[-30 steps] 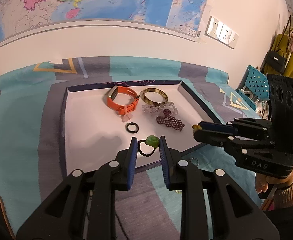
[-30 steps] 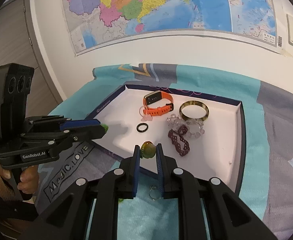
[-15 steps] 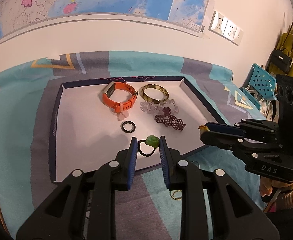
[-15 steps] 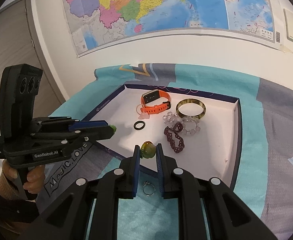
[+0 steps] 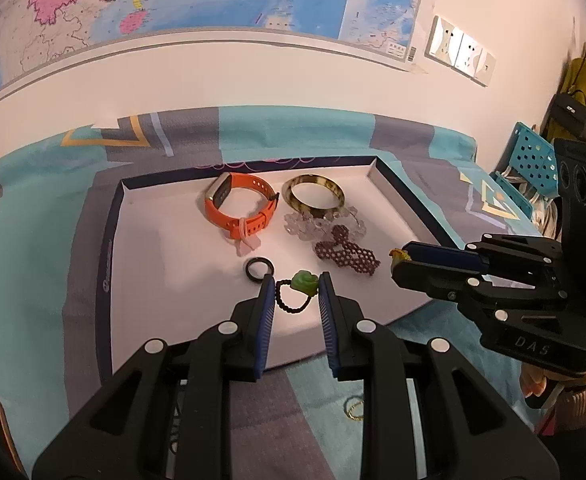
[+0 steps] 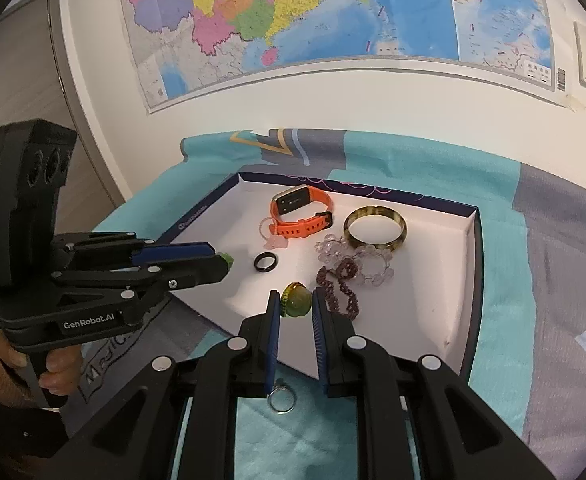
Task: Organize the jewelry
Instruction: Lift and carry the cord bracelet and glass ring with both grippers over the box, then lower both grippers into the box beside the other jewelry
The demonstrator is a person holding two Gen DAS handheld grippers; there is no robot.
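Left gripper is up over the near edge of the white tray, fingers clamped on a green flower ring with a black beaded band. In the tray, left to right: black ring, orange watch, yellow-green bangle, clear bead bracelet and maroon beaded piece. Right gripper pinches a yellow-green bead ring. A silver ring lies on the teal cloth below.

Black plastic left gripper, right gripper; blue ribbed pads, silver screws, "GenRobot.AI" lettering; pink knit sleeve.
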